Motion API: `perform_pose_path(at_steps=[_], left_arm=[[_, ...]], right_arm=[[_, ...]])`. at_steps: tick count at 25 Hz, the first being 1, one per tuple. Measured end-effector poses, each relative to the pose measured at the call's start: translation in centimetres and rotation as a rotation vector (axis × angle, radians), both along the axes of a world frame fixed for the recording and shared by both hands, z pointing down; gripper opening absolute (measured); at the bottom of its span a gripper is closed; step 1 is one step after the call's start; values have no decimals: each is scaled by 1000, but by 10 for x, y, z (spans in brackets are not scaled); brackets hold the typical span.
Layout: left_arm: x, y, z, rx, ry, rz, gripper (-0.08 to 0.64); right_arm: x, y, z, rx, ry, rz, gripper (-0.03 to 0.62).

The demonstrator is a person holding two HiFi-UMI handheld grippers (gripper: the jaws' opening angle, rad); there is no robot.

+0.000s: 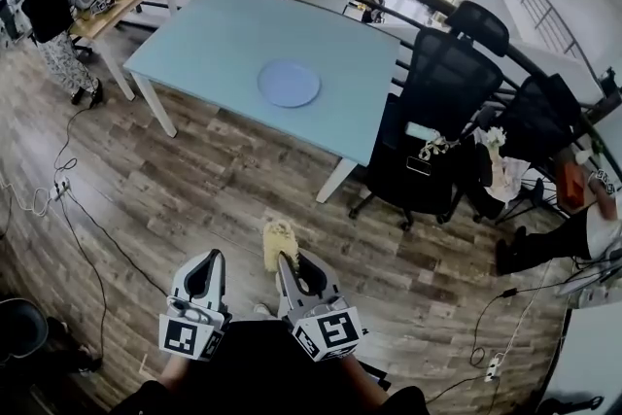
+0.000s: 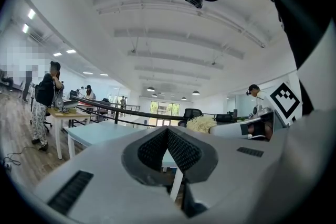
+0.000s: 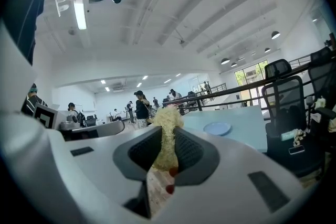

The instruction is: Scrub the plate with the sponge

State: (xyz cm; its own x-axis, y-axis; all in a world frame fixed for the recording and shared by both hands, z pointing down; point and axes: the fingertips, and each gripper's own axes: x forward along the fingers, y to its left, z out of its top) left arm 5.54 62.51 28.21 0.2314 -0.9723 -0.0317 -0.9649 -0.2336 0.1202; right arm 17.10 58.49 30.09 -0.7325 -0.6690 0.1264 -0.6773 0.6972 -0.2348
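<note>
Sponge (image 1: pixel 280 243) to dish was the step in hand, I judged: it would go best with a firm grip and the pad lowered flat onto the plate's face. The right gripper (image 1: pixel 289 269) was almost closed, clamped on that yellow fibrous pad, which stuck out past its tips. Beside it, the left gripper (image 1: pixel 206 275) had its jaws together, holding nothing. Well ahead, the blue plate (image 1: pixel 289 84) lay on the pale table (image 1: pixel 214 34).

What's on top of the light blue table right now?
Only the blue plate, lying flat near the middle of the table; nothing else shows on it. The spot under the plate is covered. The sponge is not there: the right gripper clamps it.
</note>
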Motion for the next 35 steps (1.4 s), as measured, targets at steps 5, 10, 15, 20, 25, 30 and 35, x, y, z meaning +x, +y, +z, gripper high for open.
perform_pose_path(at_steps=[5, 10, 15, 20, 25, 30, 35], left_arm=[[-2, -34, 0, 0, 19, 18, 0], [-6, -60, 2, -17, 6, -5, -2], [-8, -86, 1, -10, -14, -29, -1], [-5, -119, 3, -23, -12, -59, -2], [-5, -143, -1, -33, -10, -94, -2], [-2, -173, 7, -60, -39, -105, -2], [7, -200, 0, -29, -11, -103, -2]], right_arm=[[-2, -35, 3, -19, -4, 13, 71], [-4, -64, 5, -31, -12, -4, 71], [-11, -95, 3, -58, -61, -43, 71], [-17, -133, -2, -34, -53, -84, 72], [-19, -159, -5, -30, -45, -114, 72], [-16, -192, -1, -37, -49, -121, 72], [-10, -216, 2, -43, -51, -131, 72]])
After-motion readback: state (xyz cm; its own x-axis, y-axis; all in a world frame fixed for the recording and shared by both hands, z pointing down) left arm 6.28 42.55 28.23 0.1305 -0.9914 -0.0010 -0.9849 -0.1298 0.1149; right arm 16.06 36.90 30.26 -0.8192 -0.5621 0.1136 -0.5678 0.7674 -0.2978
